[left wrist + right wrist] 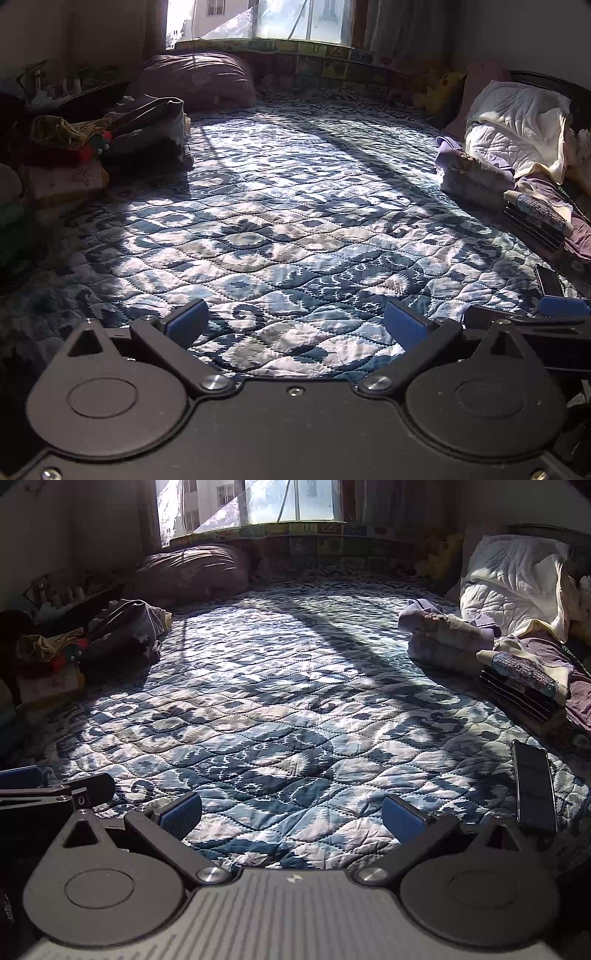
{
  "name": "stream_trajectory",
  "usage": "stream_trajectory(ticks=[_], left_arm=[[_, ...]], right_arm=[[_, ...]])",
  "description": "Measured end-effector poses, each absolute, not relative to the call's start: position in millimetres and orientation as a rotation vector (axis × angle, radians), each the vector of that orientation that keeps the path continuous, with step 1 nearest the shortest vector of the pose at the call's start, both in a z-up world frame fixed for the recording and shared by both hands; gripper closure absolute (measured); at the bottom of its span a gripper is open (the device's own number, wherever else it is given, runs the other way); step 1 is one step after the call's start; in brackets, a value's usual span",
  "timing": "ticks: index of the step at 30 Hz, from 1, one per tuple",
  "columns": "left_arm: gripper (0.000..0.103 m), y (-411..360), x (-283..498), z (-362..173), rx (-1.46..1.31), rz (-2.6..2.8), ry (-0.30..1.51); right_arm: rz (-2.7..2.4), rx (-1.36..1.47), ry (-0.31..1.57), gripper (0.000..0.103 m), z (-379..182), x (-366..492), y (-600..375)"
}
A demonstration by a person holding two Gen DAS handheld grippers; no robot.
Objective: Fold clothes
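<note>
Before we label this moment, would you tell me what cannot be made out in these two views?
- Left wrist view: the heap of clothes at the left lies in shadow; single garments blur together.
- Right wrist view: the dark flat object beside the right gripper shows no detail.
- Both views: the folded stack hides its lower layers; the person is out of frame.

Both wrist cameras are sitting low and close over the bed's quilted blue bedspread [295, 206], looking forward along their fingers toward the sunlit window [280, 18]. They are facing nearly the same way, side by side, sharing the bedspread, the purple pillow [192, 568] and the folded clothes stack [447, 638]; the right view is also catching the phone [533, 786].
</note>
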State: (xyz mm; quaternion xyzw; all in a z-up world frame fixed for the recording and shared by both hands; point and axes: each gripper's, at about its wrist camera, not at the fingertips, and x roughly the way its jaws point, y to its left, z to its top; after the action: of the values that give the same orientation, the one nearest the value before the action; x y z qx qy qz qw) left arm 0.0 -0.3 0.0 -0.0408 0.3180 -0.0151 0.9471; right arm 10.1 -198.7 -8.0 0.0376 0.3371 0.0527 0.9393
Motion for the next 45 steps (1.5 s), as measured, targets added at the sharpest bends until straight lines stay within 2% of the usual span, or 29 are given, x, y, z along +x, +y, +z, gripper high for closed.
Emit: stream_trajectory(ticks=[45], left_arm=[[0.001,-9.0,-5.8,5.8,-0.035,-0.013,0.600]], right_arm=[[0.100,0.070,0.675,0.000,-3.2,8.6,-201.7]])
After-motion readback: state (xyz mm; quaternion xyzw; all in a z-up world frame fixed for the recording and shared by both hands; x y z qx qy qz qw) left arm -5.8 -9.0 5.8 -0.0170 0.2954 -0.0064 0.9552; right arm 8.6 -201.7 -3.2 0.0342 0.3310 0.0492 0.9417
